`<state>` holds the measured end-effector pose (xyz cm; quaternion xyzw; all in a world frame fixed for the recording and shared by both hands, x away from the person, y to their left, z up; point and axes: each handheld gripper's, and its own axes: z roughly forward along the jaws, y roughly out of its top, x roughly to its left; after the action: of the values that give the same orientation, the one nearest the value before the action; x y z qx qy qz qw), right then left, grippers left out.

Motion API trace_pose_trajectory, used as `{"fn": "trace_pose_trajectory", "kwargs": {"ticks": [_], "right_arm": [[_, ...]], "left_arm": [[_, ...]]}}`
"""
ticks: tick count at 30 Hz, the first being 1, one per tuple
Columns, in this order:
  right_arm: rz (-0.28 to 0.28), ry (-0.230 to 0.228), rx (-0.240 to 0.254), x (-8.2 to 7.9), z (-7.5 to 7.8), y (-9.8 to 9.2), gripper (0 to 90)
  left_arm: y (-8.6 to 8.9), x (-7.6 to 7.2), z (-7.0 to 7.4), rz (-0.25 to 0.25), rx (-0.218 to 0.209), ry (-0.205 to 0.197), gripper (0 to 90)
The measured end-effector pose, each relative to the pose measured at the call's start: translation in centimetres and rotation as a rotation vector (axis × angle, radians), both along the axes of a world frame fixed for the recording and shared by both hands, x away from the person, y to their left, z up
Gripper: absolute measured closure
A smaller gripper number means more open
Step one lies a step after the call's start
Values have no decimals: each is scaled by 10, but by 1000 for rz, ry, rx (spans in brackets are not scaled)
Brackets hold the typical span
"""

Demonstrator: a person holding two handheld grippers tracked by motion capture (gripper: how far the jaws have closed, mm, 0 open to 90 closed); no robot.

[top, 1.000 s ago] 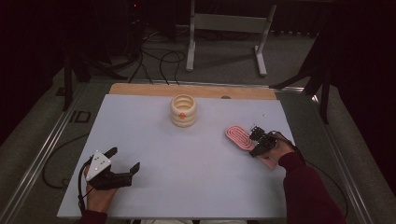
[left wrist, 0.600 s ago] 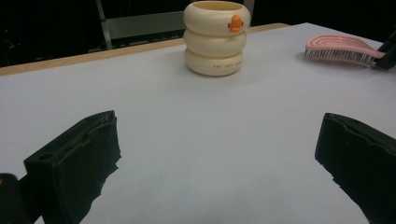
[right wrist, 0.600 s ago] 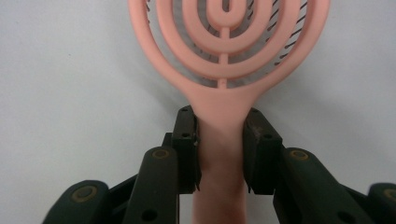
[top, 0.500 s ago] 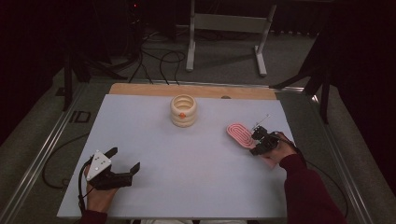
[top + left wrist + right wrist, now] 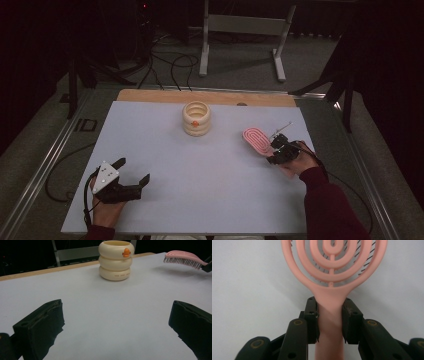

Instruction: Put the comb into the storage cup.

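The left tongs (image 5: 134, 175) rest low on the white bench (image 5: 200, 200), their jaws spread wide with nothing between them, idle for now; in the left gripper view the bare sheet runs ahead of them to the cream ringed holder (image 5: 116, 260), which stands upright well beyond their tips and a little to their right, an orange mark near its rim. Further right, the right tongs (image 5: 329, 312) are pinching the pink hairbrush (image 5: 332, 272) by the neck of its handle, one pad on each side, the looped head reaching out past the jaw tips. From the left tongs' side the brush head hangs bristles down with its shadow apart from it on the sheet, so it looks lifted clear of the bench. By my reading the pickup is done; what seems left is carrying the brush across to the holder, which stands ahead of the right tongs and off to their left, and setting it in. The handle's end is hidden behind the right tongs, the holder's inside cannot be made out, and the small lettering on its lowest ring is too fine to read.
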<state>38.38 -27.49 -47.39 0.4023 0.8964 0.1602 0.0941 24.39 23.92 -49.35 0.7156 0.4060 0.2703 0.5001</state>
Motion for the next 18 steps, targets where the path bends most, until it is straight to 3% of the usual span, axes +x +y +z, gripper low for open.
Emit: {"fn": "trace_pose_trajectory", "kwargs": {"ticks": [18], "right_arm": [[-15,-95,56,-10,14,6,698]], "left_arm": [[0,0,0,0,-12,0,3]]}}
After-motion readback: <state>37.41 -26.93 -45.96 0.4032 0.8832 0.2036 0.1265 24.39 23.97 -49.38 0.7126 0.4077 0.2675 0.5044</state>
